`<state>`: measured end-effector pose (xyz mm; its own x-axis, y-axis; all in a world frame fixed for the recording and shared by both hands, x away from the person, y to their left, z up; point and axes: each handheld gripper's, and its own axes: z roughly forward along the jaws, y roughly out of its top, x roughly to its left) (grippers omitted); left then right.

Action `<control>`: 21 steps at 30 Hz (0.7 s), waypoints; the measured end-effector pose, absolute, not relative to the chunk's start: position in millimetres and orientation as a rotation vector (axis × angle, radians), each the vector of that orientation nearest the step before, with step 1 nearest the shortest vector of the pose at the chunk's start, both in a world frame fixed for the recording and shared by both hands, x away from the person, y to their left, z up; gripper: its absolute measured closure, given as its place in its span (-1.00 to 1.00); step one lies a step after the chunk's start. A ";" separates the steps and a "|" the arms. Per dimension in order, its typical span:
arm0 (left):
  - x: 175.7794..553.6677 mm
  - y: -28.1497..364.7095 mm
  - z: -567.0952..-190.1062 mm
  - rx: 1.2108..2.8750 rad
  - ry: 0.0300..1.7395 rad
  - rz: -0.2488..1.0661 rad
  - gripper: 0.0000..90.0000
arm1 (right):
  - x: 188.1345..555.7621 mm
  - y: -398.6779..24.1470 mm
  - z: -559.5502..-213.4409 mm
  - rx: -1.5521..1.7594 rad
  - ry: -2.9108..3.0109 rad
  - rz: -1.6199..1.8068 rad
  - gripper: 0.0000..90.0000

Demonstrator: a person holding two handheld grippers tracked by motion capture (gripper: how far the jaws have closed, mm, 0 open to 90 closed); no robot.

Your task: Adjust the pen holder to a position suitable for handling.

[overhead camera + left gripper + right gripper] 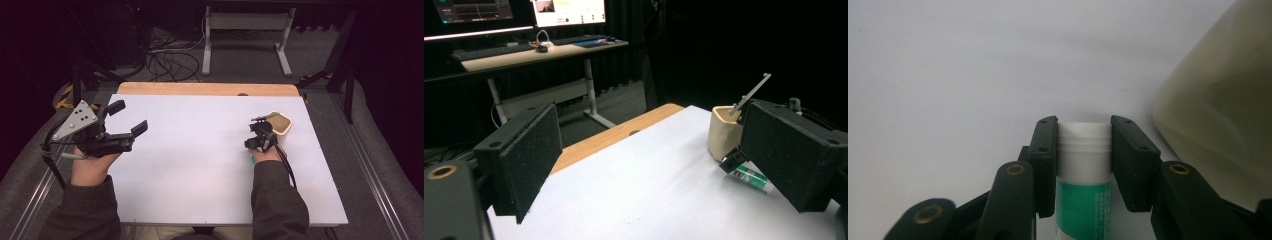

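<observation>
A white-capped tube with a green label (pixel 1084 170) lies low over the white table (pixel 200 165), and my right gripper (pixel 1084 131) is shut on it, both pads pressing its white end. In the high view, the right gripper (pixel 258 139) points down just left of a cream cup (pixel 281 124). The cup's wall (pixel 1218 125) rises close on the right in the right gripper view. My left gripper (pixel 131 116) hovers at the table's left edge, jaws wide and open with nothing between them. From the left gripper view (pixel 659 160) the cup (pixel 723 134) and the green tube (pixel 751 178) sit far across the table.
A wooden strip (pixel 207 89) runs along the table's far edge. Beyond it stand a desk frame (pixel 245 30) and loose cables on the floor. A desk with monitors and a keyboard (pixel 524 47) appears in the left gripper view. Dark curtains surround the area.
</observation>
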<state>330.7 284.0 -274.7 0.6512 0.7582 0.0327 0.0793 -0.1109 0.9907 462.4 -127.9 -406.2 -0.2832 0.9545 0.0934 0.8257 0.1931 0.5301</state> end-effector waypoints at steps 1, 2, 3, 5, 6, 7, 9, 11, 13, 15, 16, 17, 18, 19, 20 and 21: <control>330.7 283.9 -275.0 1.597 0.708 0.664 -0.77 | 461.0 -128.2 -403.8 1.674 2.212 0.749 0.46; 330.7 283.6 -275.5 1.594 0.711 0.662 -0.77 | 459.8 -128.6 -401.6 1.660 2.212 0.778 0.46; 330.9 283.2 -276.2 1.592 0.712 0.660 -0.77 | 458.5 -129.1 -399.2 1.653 2.210 0.802 0.46; 331.4 282.1 -277.3 1.591 0.713 0.662 -0.77 | 456.3 -129.9 -394.9 1.599 2.208 0.861 0.46; 331.6 281.5 -278.0 1.591 0.713 0.665 -0.77 | 455.5 -130.9 -393.2 1.590 2.205 0.887 0.46; 331.7 280.8 -278.5 1.595 0.713 0.665 -0.77 | 454.6 -131.9 -391.3 1.575 2.201 0.912 0.46; 332.0 278.7 -279.6 1.599 0.714 0.666 -0.76 | 452.3 -133.6 -387.6 1.526 2.187 0.964 0.46; 332.6 276.3 -280.5 1.599 0.713 0.665 -0.76 | 450.6 -136.1 -384.1 1.497 2.173 1.027 0.46; 332.6 274.0 -281.3 1.605 0.714 0.664 -0.76 | 448.7 -137.8 -380.6 1.450 2.156 1.082 0.46; 332.7 271.1 -282.6 1.609 0.711 0.663 -0.76 | 446.7 -138.9 -377.4 1.400 2.136 1.130 0.46; 332.7 269.5 -283.3 1.610 0.711 0.664 -0.76 | 445.9 -139.2 -376.0 1.378 2.126 1.156 0.46; 332.5 267.7 -284.1 1.612 0.712 0.662 -0.76 | 444.6 -139.4 -374.5 1.366 2.114 1.181 0.46; 332.7 266.2 -284.9 1.619 0.709 0.662 -0.76 | 443.7 -140.1 -373.3 1.345 2.104 1.206 0.46; 332.9 264.3 -285.9 1.623 0.707 0.661 -0.76 | 442.3 -140.6 -371.9 1.333 2.091 1.233 0.46; 333.0 262.3 -286.8 1.629 0.707 0.659 -0.75 | 441.2 -142.0 -370.7 1.319 2.078 1.259 0.46; 333.1 259.8 -288.1 1.626 0.712 0.655 -0.75 | 440.1 -143.5 -369.5 1.309 2.066 1.288 0.46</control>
<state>333.1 259.8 -288.1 0.6562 0.7538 0.0345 0.0969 -0.1295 0.9868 440.1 -143.5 -369.5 -0.4967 0.8549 0.1499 0.5110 0.1484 0.8467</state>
